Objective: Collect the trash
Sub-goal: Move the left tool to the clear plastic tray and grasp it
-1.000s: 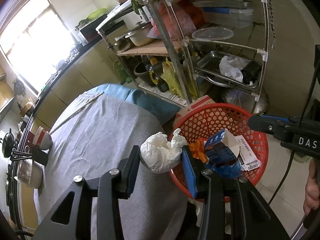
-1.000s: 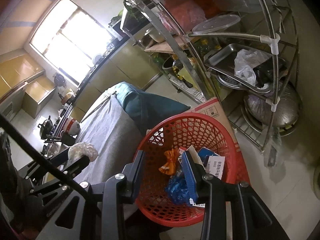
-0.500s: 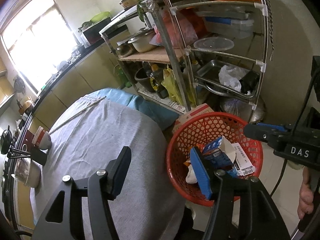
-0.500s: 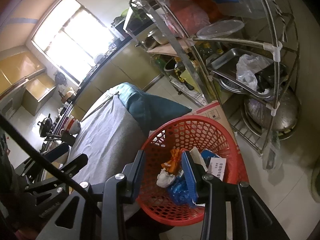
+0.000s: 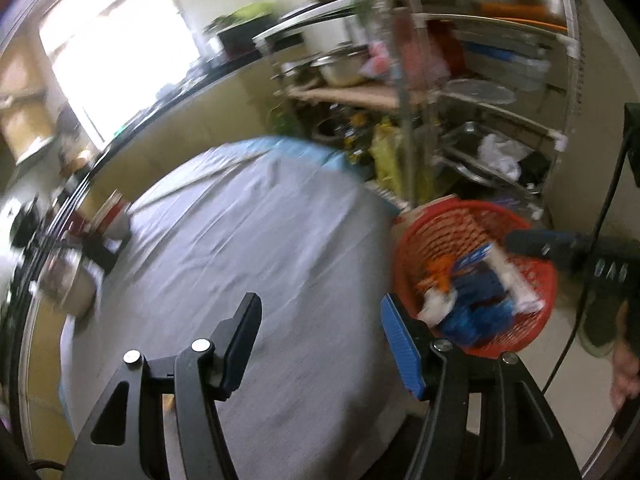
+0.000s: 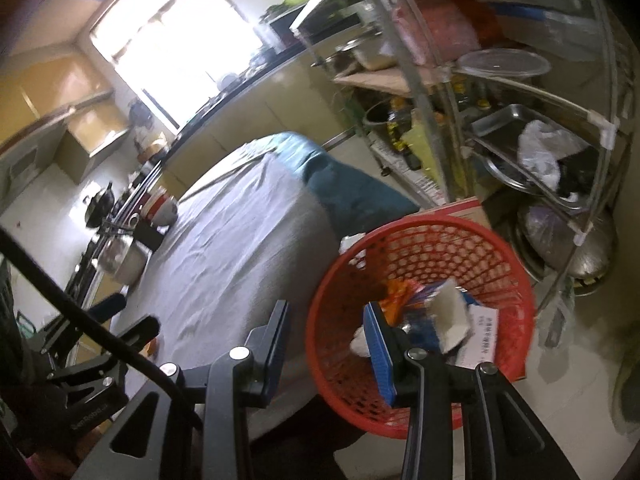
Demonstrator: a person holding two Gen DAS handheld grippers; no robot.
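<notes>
Hovering over the grey-clothed tabletop (image 5: 248, 240), the left hand-held gripper (image 5: 320, 344) has just been opening, nothing between its spread jaws; the white wad (image 5: 436, 302) lies in the red basket (image 5: 536, 264) off the tabletop's right edge. Right view: the right hand-held gripper (image 6: 328, 344) looks parted, empty, above the basket's near rim.

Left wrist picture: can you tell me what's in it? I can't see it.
An open, empty claw hangs over a grey tablecloth. To its right a red basket on the floor holds trash, including a white wad. The picture is blurry.
</notes>
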